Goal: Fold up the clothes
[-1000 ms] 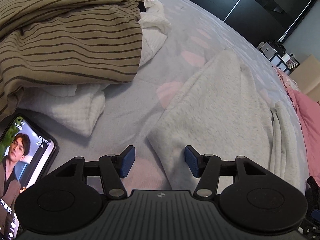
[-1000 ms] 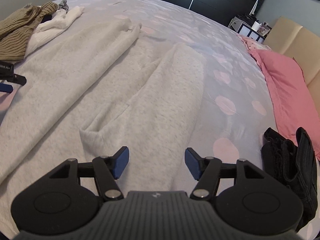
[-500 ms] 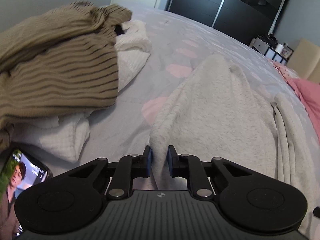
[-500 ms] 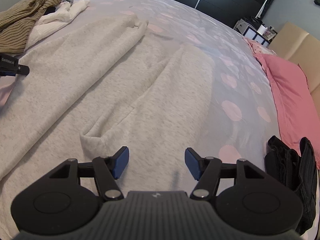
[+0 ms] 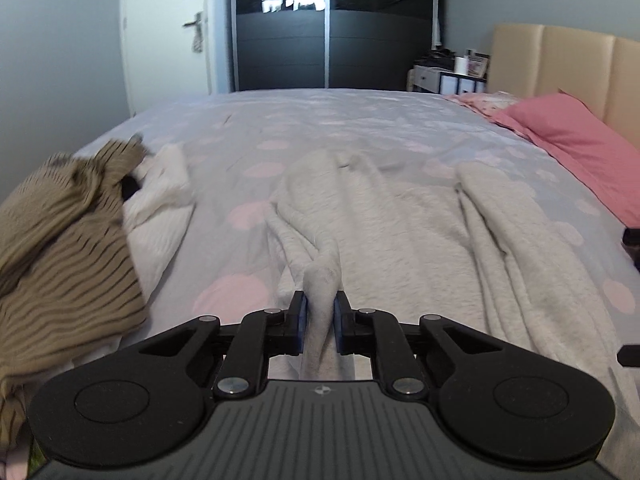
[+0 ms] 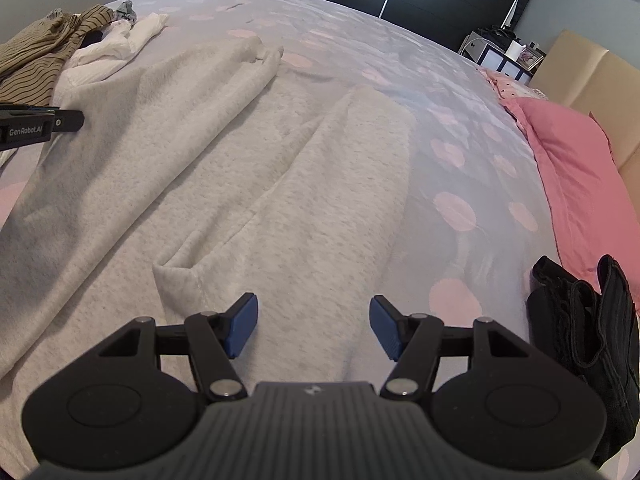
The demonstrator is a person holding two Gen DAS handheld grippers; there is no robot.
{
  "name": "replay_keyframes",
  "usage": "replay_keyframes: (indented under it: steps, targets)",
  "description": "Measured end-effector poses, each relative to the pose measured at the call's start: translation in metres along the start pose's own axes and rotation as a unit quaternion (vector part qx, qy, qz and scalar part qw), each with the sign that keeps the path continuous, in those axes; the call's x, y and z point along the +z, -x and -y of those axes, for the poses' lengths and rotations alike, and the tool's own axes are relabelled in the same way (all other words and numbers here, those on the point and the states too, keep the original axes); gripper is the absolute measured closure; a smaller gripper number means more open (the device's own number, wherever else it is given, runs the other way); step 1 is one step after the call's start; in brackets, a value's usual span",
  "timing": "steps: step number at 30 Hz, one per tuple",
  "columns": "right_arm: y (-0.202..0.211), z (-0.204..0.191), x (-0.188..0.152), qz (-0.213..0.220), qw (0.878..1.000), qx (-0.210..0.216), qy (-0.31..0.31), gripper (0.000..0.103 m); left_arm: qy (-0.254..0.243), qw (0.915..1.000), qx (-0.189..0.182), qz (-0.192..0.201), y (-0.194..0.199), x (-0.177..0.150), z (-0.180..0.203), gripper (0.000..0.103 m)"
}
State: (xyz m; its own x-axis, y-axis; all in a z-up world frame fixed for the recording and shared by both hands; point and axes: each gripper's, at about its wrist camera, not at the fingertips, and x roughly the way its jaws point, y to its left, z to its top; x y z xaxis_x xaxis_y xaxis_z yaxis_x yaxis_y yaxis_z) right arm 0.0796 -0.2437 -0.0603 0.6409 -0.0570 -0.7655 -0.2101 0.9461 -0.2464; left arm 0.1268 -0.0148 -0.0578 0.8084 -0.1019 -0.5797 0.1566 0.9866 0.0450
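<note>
While pinched between the blue pads of the left gripper (image 5: 319,322), a bunched edge of the grey sweatshirt (image 5: 400,232) stands lifted off the bedspread (image 5: 320,120), jaws nearly closed on the cloth. Beyond that pinch, spread away toward the black wardrobe (image 5: 332,36), long axis running straight ahead from the gripper, one sleeve or folded edge lying along the sweatshirt's right side. Over the sweatshirt's near right portion, the right gripper (image 6: 313,328) hovering with jaws wide apart and holding nothing, a small turned-up flap just left of its left pad. Nearer the lifted edge: left gripper; nearer the right half: right. Left of the sweatshirt, a striped brown garment (image 5: 60,260) atop white cloth (image 5: 160,200), slightly blurred; right of it, probably folded black clothing (image 6: 584,320) beside a pink pillow (image 6: 572,160).
</note>
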Motion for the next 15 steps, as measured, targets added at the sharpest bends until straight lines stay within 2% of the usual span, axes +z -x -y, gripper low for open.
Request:
replay_keyframes:
  steps: [3,8,12,15]
  targets:
    - [0.001,0.003,-0.001,0.002,1.0,0.001,-0.004,0.038,-0.054,0.9983,-0.015,0.015,0.003,0.001,0.022,0.093]
    - [0.003,0.007,-0.002,0.004,1.0,0.002,-0.012,0.038,-0.149,0.9867,-0.057,0.028,0.006,-0.003,0.059,0.094]
    - [0.004,0.011,-0.003,0.004,1.0,0.003,-0.019,0.038,-0.216,0.972,-0.088,0.026,0.012,-0.014,0.081,0.094]
    - [0.006,0.014,-0.004,0.005,1.0,0.005,-0.025,0.038,-0.269,0.9578,-0.102,0.011,0.016,-0.028,0.095,0.094]
